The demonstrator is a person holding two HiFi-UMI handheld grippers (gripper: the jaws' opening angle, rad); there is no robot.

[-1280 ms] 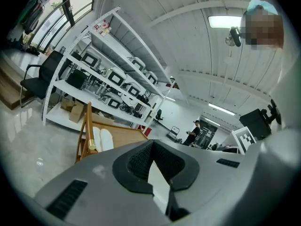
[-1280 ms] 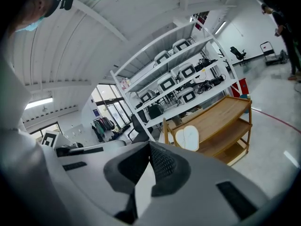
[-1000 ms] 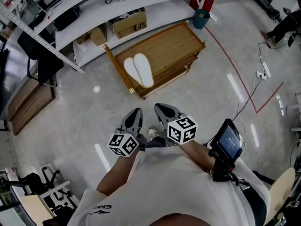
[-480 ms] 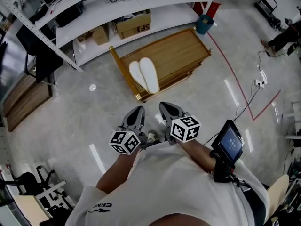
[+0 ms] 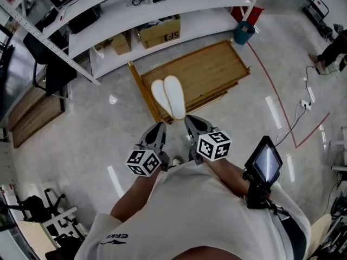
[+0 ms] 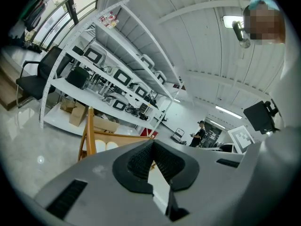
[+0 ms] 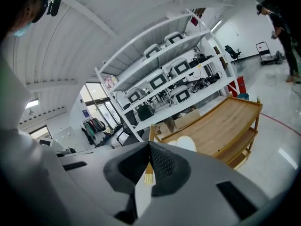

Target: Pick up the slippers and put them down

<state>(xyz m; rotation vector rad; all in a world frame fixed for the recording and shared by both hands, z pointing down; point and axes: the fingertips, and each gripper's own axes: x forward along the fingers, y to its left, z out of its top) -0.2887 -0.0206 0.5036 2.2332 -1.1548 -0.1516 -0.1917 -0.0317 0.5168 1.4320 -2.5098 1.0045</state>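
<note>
Two white slippers are lying side by side, touching, at the near left end of the top of a low wooden rack, just inside its raised end rail. The left gripper and the right gripper are hovering over bare floor just short of the rack's near corner, each with its jaws pressed together on nothing. That corner and the end rail are standing between the grippers and the slippers. Behind the rack, long white shelving is holding monitors and cables, and two cardboard boxes are sitting on its lowest level. One teal bin is standing by the rack's far end, one black chair is standing at the left, and one small screen is riding on the person's right forearm.
</note>
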